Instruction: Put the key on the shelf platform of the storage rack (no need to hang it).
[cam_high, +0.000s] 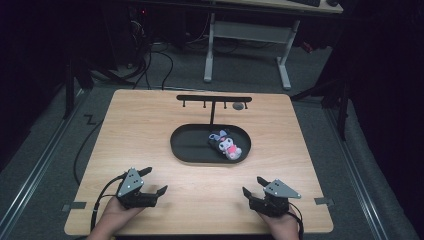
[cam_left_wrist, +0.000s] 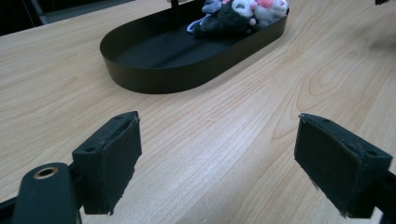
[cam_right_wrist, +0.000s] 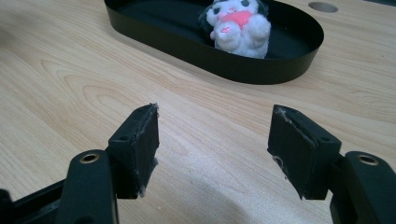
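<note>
So the plush toy (cam_high: 226, 144) is lying in the right end of the black oval tray (cam_high: 190, 150), long axis slanted across it, head toward the hook stand (cam_high: 214, 99) at the tray's back edge. Both tongs sit on the near side of the tray over bare bench (cam_high: 150, 125), jaws spread wide, nothing in them. The right tongs (cam_high: 256, 186) look nearer the toy than the left tongs (cam_high: 154, 181), so I'd guess the right hand goes for it, reaching forward and slightly left.

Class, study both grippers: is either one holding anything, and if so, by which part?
Nothing is held. The left gripper and right gripper are both open over bare table; the plush toy lies untouched in the black tray.
</note>
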